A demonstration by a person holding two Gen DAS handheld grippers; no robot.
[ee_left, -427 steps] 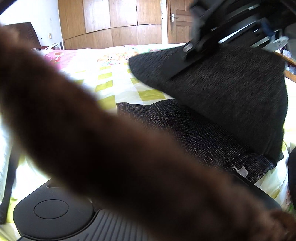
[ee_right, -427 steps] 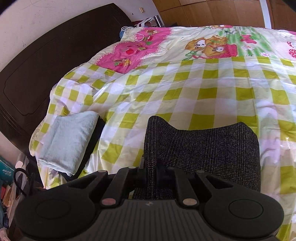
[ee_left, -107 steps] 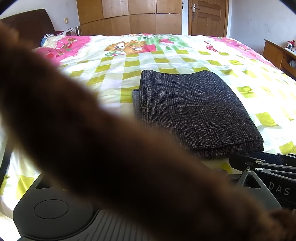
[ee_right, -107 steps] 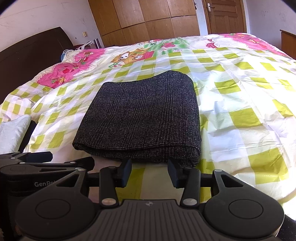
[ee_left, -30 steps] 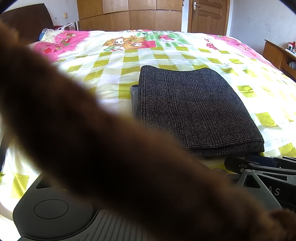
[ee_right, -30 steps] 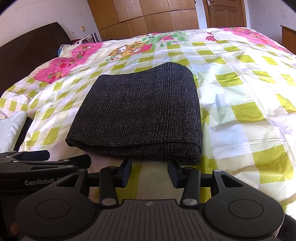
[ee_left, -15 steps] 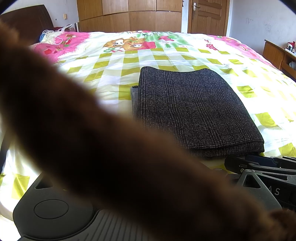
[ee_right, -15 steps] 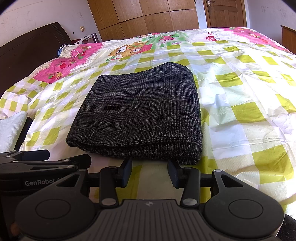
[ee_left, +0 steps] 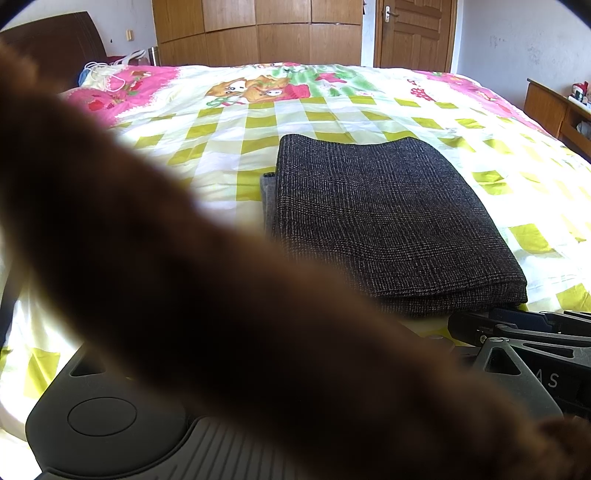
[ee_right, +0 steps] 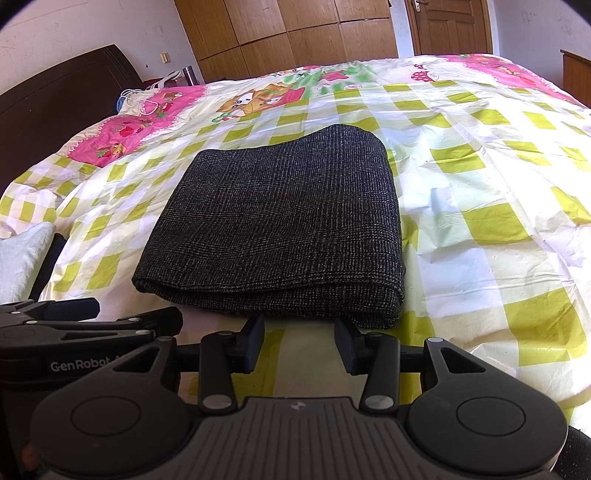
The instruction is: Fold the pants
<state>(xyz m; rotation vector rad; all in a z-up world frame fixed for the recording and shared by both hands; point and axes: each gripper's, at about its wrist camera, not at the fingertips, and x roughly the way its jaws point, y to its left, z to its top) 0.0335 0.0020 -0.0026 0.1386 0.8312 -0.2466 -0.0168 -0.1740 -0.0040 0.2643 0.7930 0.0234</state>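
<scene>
The left gripper point(ee_right: 110, 314) sits beside its partner, its jaws impossible to read. Ahead of the released right gripper point(ee_right: 299, 341), the folded pants point(ee_right: 273, 229) lie on the bed point(ee_right: 480, 177): soft, thickish cloth, best pinched at the near folded edge.

The folded woven pants point(ee_right: 273, 221) are charcoal black with a fine pale grid check. The cotton bedspread point(ee_right: 480, 206) under them carries a lime-green and white checkerboard, with pink borders and cartoon animal prints farther up. The wooden headboard point(ee_right: 55, 107) is dark brown; the panelled wardrobe point(ee_right: 295, 33) is warm honey brown. A blurred furry brown band point(ee_left: 184, 295) crosses the left wrist view.
</scene>
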